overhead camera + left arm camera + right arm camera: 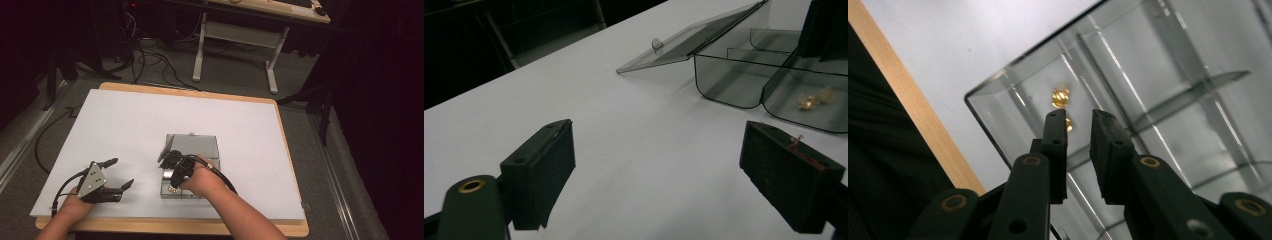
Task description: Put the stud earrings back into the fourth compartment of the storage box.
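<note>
On the white table, gold piece just beyond right tongs.

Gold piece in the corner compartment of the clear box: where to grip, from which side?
Come straight down from above: the lid lies open and walls enclose the compartment. The gold piece is small, so pinch it across its middle with the right gripper, whose jaws sit slightly apart, nothing between them.
</note>
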Demonstrator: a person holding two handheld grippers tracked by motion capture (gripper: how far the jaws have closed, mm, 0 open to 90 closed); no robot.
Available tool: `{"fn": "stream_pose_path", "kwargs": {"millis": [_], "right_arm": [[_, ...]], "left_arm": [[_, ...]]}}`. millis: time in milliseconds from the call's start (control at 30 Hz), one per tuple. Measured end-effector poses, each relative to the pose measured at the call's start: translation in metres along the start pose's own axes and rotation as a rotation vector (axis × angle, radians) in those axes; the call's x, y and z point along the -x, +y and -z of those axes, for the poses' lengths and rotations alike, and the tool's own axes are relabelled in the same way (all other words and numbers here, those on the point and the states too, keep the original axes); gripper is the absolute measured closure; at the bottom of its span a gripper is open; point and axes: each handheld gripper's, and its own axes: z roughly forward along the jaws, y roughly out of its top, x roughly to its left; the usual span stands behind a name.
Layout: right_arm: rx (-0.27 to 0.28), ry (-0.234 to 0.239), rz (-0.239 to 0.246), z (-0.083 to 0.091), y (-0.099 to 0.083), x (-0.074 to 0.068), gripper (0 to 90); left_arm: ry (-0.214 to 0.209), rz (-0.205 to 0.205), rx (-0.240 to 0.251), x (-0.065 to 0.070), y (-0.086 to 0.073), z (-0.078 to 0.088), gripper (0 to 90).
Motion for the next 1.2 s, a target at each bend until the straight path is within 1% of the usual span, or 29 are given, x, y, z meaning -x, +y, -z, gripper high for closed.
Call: {"fn": "stream_pose_path", "kwargs": {"millis": [200,233,267,367,400,433,467,600,633,700,733,767,800,833,867,900,933,967,1000,1133,1167,1200], "right_arm": [[0.007,-0.003,-0.025,0.005,-0.008,0.006,73.7],[0.019,-0.009,-0.04,0.008,-0.013,0.011,70.5],[0.024,-0.01,-0.052,0.009,-0.015,0.012,69.5],[0.028,-0.028,-0.075,0.016,-0.024,0.02,66.8],[0.028,-0.028,-0.09,0.018,-0.027,0.022,65.9],[0.037,-0.036,-0.097,0.02,-0.031,0.024,64.5],[0.032,-0.047,-0.107,0.022,-0.035,0.026,63.2],[0.042,-0.074,-0.127,0.027,-0.049,0.034,59.6],[0.042,-0.074,-0.127,0.027,-0.049,0.034,59.6],[0.042,-0.082,-0.138,0.03,-0.058,0.039,57.9],[0.041,-0.106,-0.154,0.032,-0.065,0.044,56.4],[0.05,-0.111,-0.156,0.032,-0.069,0.047,55.9],[0.049,-0.11,-0.181,0.033,-0.073,0.049,55.3],[0.063,-0.111,-0.173,0.033,-0.077,0.053,54.6],[0.058,-0.114,-0.183,0.033,-0.079,0.054,54.2],[0.058,-0.114,-0.183,0.033,-0.079,0.054,54.2],[0.06,-0.115,-0.2,0.033,-0.083,0.055,53.6],[0.07,-0.118,-0.232,0.033,-0.092,0.06,52.2],[0.07,-0.122,-0.237,0.033,-0.095,0.062,51.8],[0.113,-0.128,-0.264,0.034,-0.112,0.072,50.3],[0.125,-0.129,-0.274,0.033,-0.118,0.075,49.3],[0.125,-0.134,-0.298,0.033,-0.122,0.076,48.1]], "left_arm": [[0.007,0.001,0.013,0.001,0.0,-0.001,15.0],[0.011,0.004,0.018,0.001,-0.001,-0.001,15.0],[0.012,0.004,0.016,0.001,-0.001,-0.001,14.9],[0.009,0.002,0.011,0.001,0.0,0.0,15.0],[0.004,0.0,0.002,0.001,0.0,0.0,14.9],[0.005,0.0,0.002,0.001,0.0,0.0,15.0],[0.006,0.0,0.004,0.001,0.0,0.0,15.0],[0.011,-0.002,0.005,0.001,0.0,0.0,15.0],[0.011,-0.002,0.005,0.001,0.0,0.0,15.0],[0.011,-0.004,0.004,0.001,0.0,0.0,14.9],[0.012,-0.007,0.002,0.001,0.0,0.001,14.9],[0.012,-0.007,0.002,0.001,0.0,0.001,15.0],[0.014,-0.006,0.004,0.001,0.0,0.001,15.0],[0.016,-0.004,0.007,0.001,0.0,0.001,14.9],[0.015,-0.001,0.008,0.001,0.0,0.001,15.0],[0.015,-0.001,0.008,0.001,0.0,0.001,15.0],[0.016,0.001,0.008,0.0,0.0,0.001,15.0],[0.015,0.004,0.009,0.0,0.0,0.001,14.9],[0.016,0.002,0.009,0.0,0.0,0.001,15.0],[0.017,0.0,0.004,0.0,0.0,0.001,15.0],[0.02,0.0,0.007,0.001,0.0,0.001,15.0],[0.02,0.0,0.007,0.001,0.0,0.001,15.0]]}}
